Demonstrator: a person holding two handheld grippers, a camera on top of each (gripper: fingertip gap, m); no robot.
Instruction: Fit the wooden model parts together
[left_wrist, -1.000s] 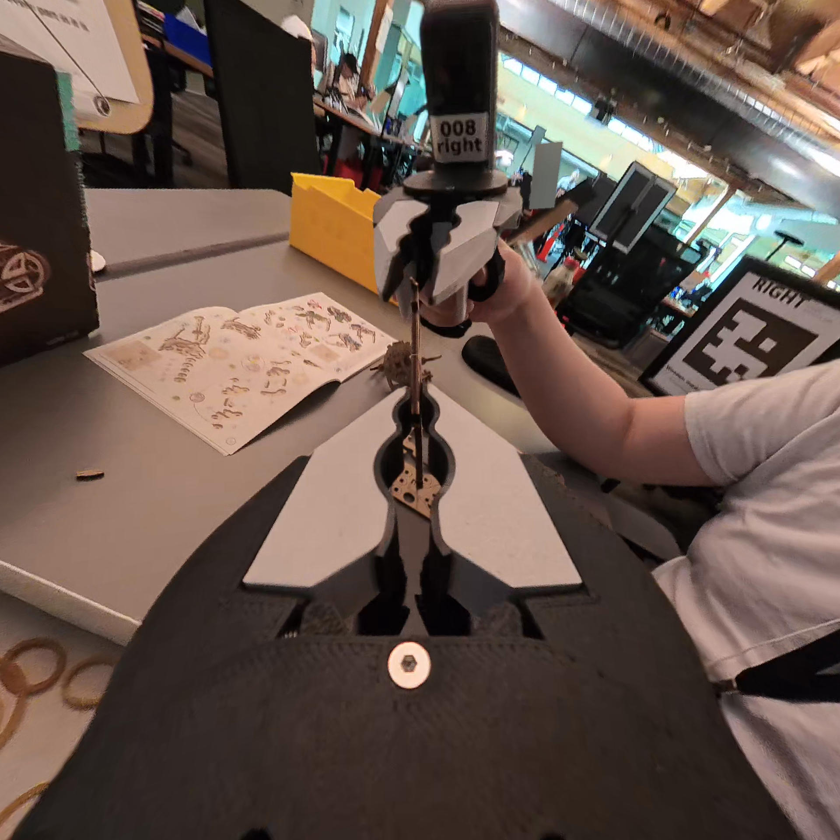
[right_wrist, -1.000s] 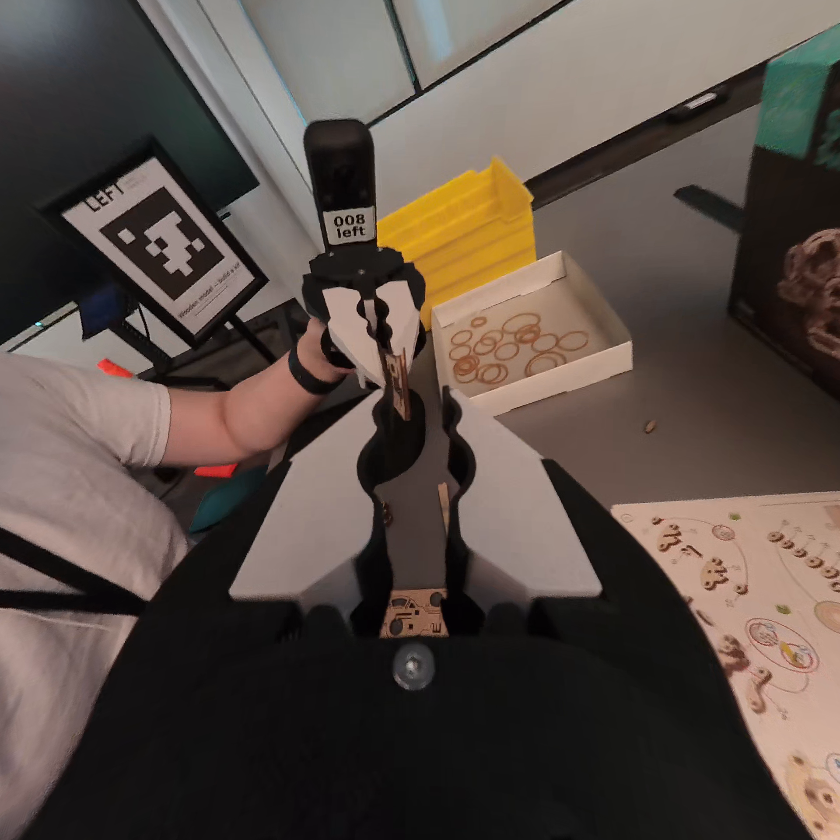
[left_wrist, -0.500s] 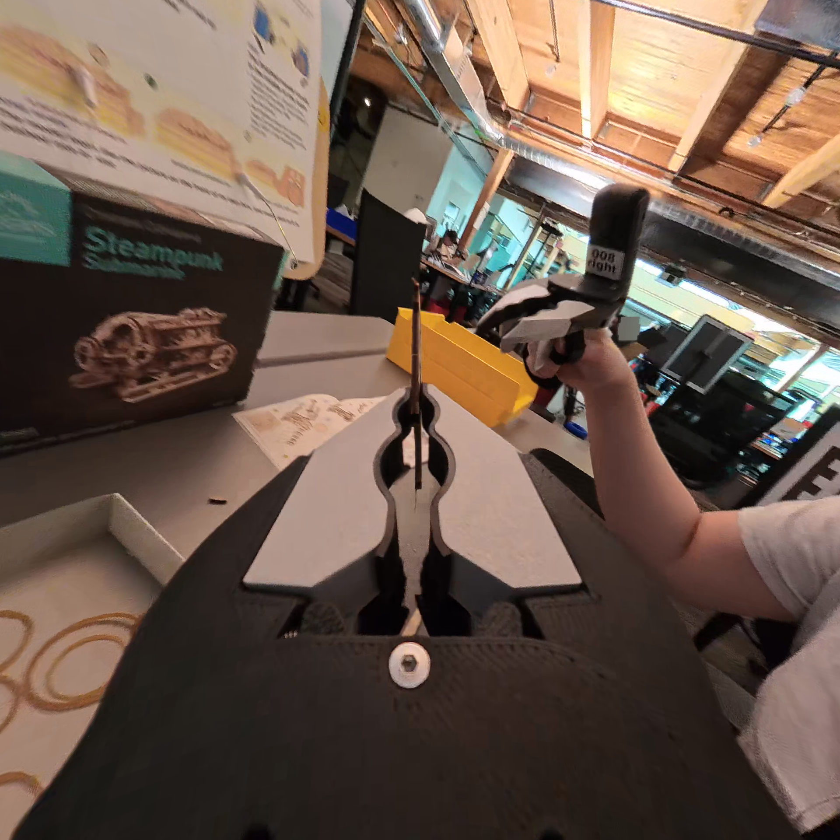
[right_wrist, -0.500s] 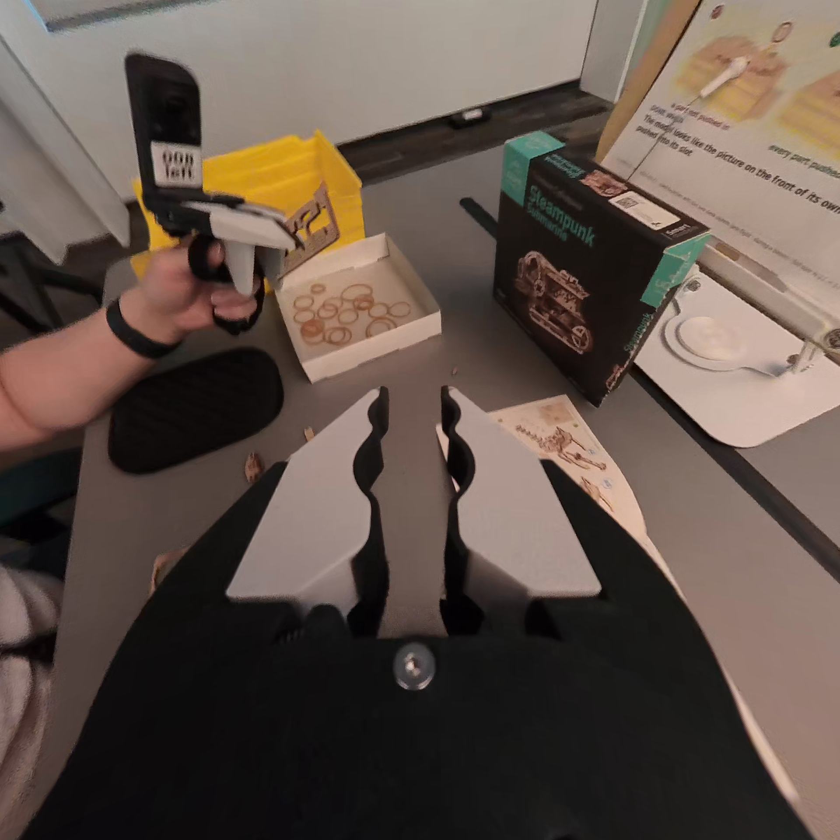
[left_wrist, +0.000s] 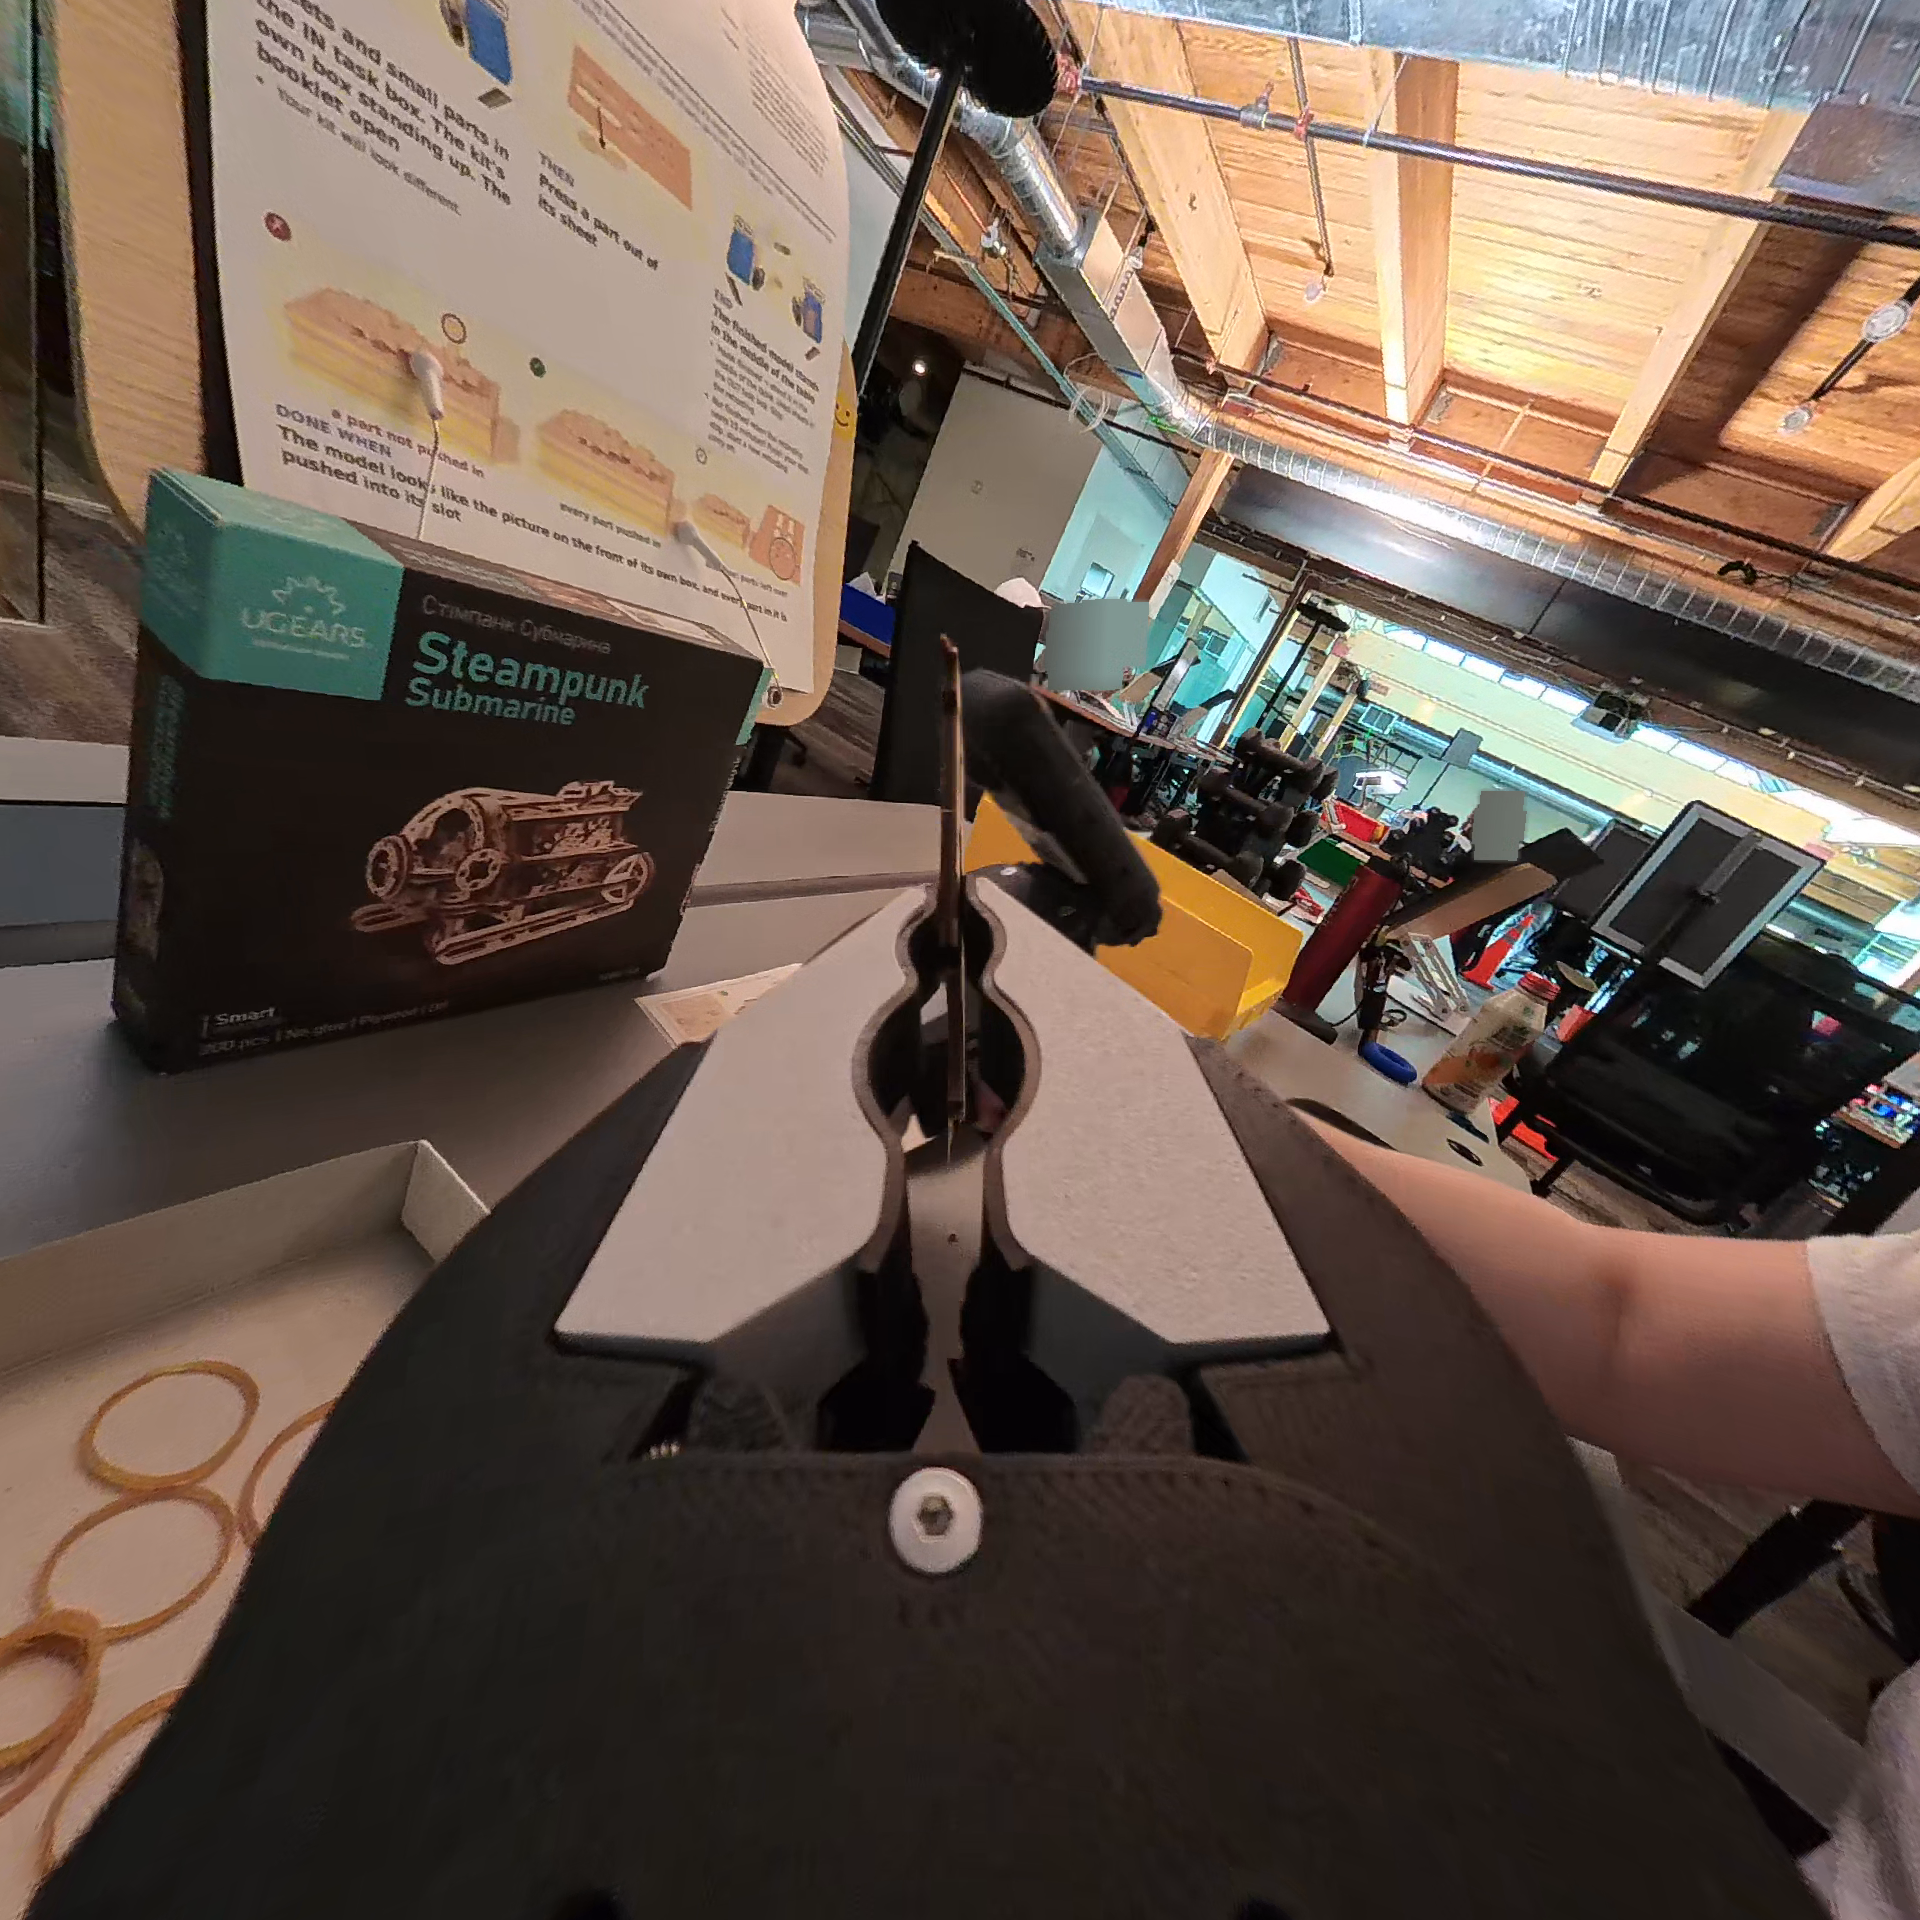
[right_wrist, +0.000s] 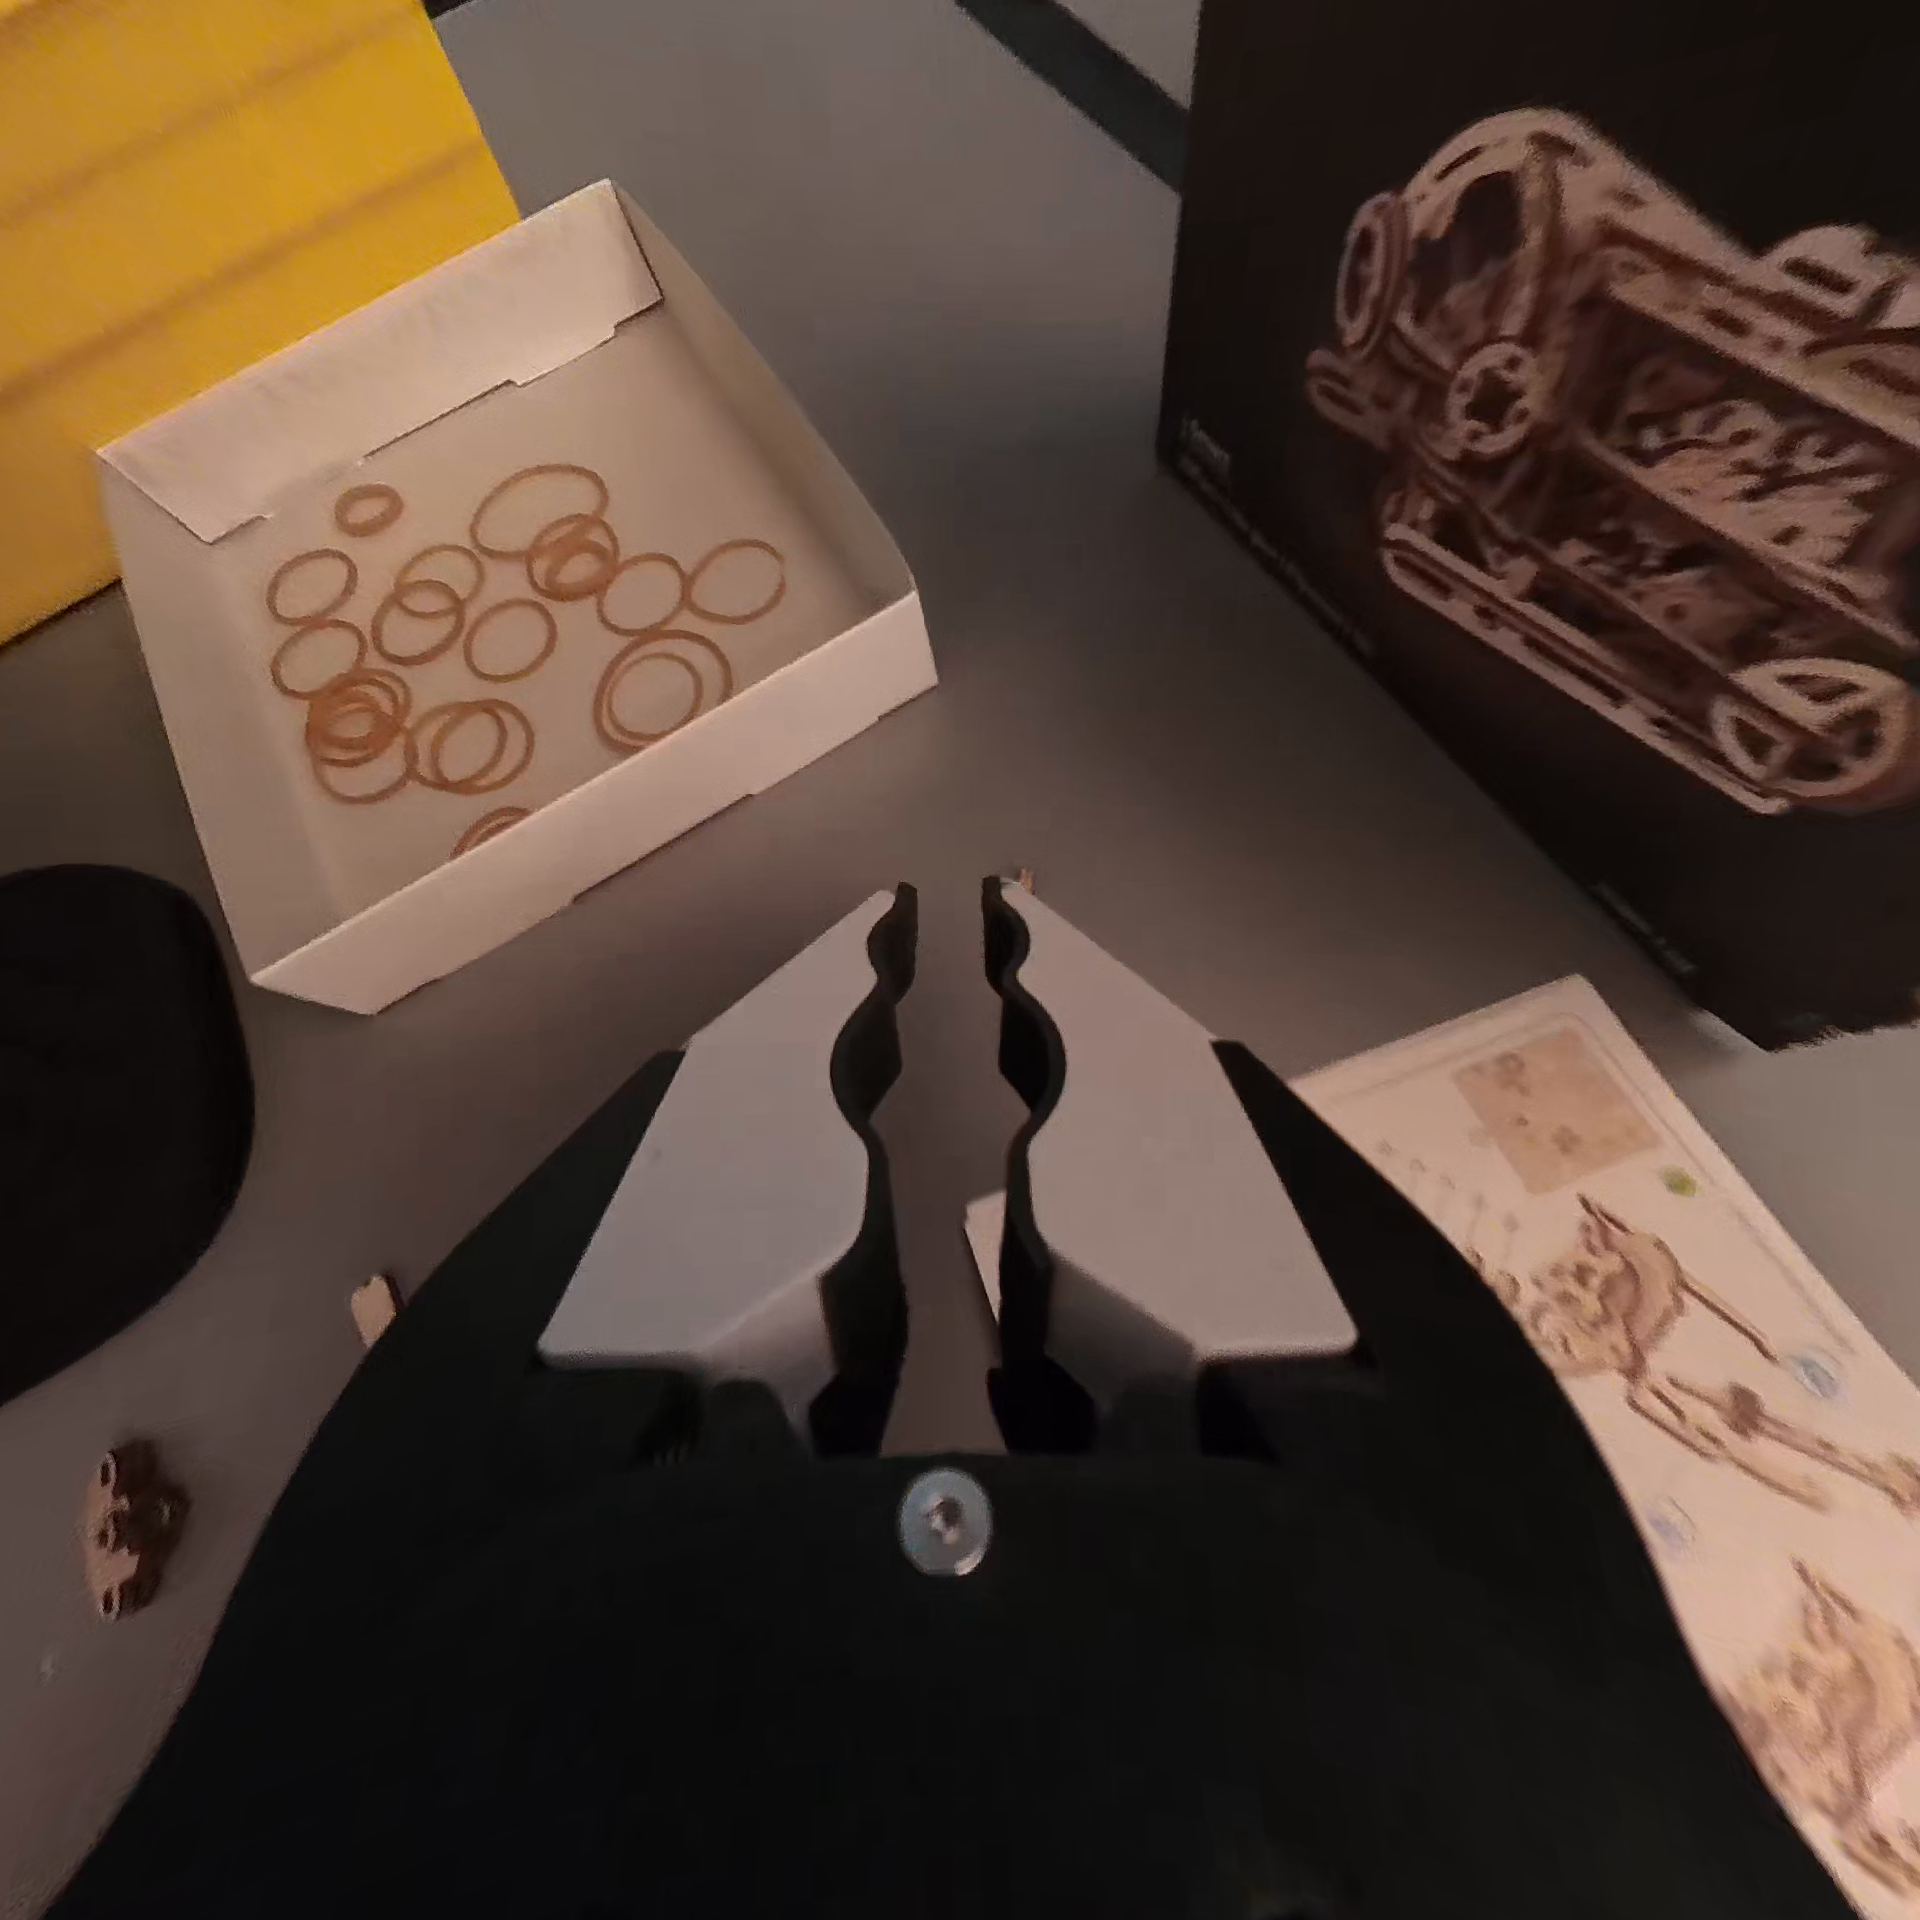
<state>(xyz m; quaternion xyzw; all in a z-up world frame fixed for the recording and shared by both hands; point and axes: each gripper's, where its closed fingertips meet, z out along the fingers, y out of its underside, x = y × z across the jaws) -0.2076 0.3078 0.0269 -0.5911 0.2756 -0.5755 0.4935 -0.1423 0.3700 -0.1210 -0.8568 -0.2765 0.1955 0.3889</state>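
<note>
Left hand-held gripper (left_wrist: 951, 914) clamps thin wooden plate (left_wrist: 950, 790) edge-on.

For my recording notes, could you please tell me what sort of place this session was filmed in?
Probably an open-plan workshop or lab in a converted industrial building: exposed timber ceiling beams and ducts, rows of workstations with monitors behind, and a grey table set up with a kit box and an instruction poster.

Exposed pale wooden ceiling beams (left_wrist: 1423, 208) and a silver metal duct (left_wrist: 1039, 197) fill the upper right of the left wrist view. Bright strip windows (left_wrist: 1558, 665) glow at mid right above cluttered black workstations (left_wrist: 1714, 1039). A matte grey tabletop (right_wrist: 997, 343) spans both views.
</note>
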